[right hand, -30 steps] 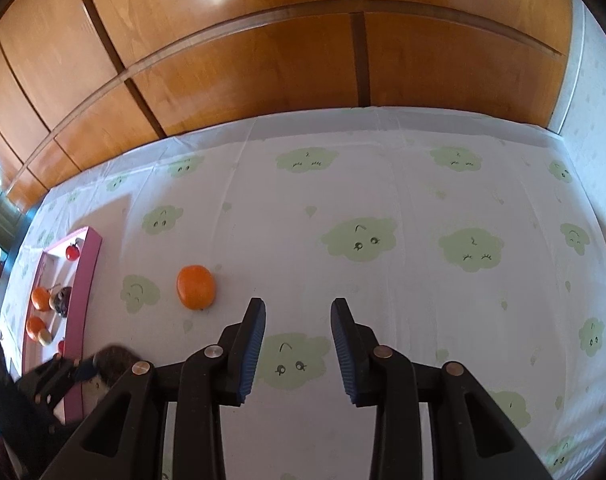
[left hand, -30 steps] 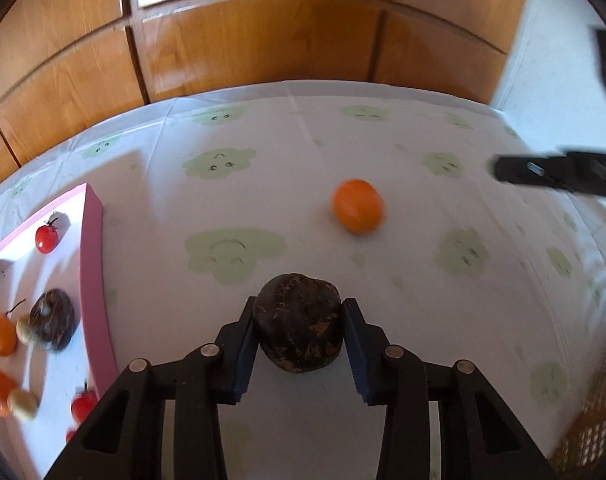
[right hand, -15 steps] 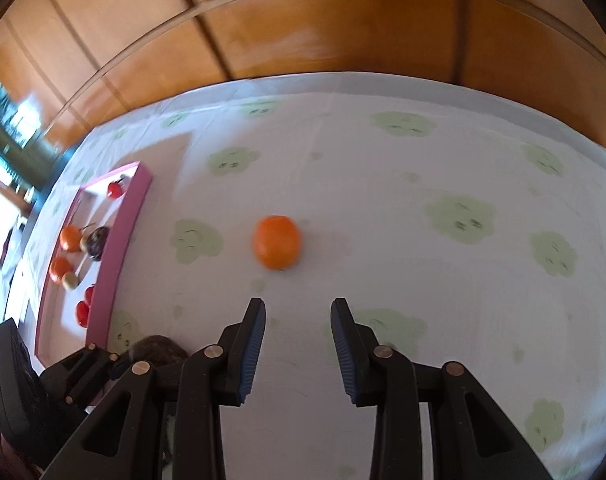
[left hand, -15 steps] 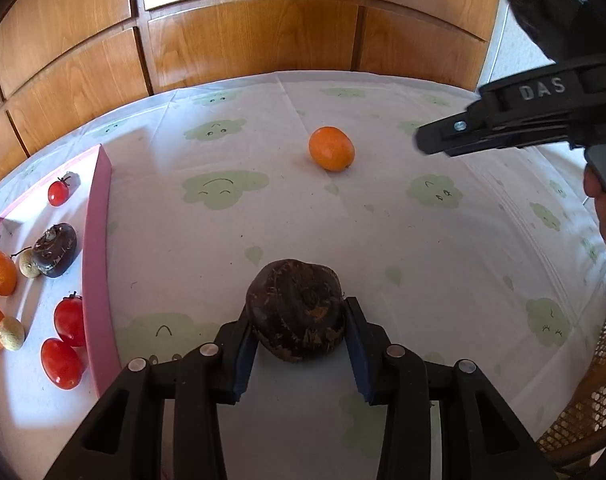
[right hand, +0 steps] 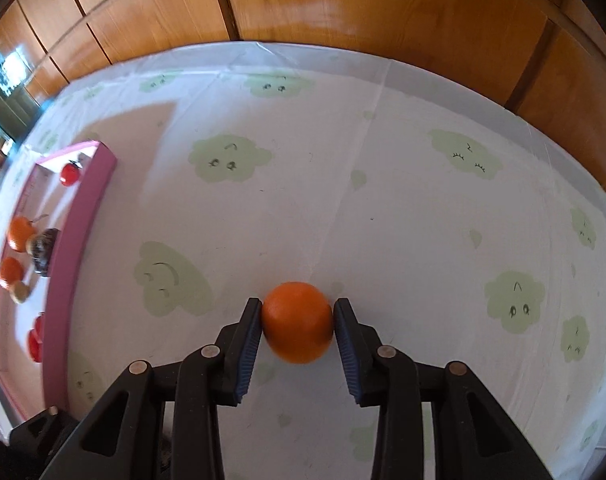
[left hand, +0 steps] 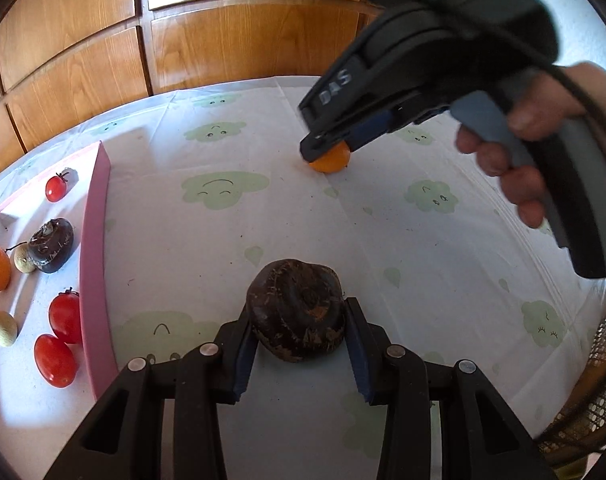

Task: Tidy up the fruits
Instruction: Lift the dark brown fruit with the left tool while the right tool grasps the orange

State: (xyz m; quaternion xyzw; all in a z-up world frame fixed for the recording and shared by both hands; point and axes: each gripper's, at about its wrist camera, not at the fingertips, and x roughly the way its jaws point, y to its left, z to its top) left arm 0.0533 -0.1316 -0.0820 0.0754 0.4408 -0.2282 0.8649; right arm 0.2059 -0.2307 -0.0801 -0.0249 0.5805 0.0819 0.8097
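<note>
1. Hiding part of the orange (right hand: 297, 328), the right gripper (right hand: 297, 320) straddles it on the cloth (right hand: 403, 216), jaws just opened slightly; whether the pads press is unclear.
2. Left gripper (left hand: 299, 334) pinches a dark fruit (left hand: 297, 314).
3. The pink tray (left hand: 95, 264), cut off at left, holds tomatoes (left hand: 57, 354), oranges, a dark fruit and pale nuts.
4. Cloth between tray and orange lies open.

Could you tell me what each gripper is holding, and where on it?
The left gripper clamps the dark brown fruit by its sides. The right gripper brackets the orange at its sides; a firm grip cannot be told.
</note>
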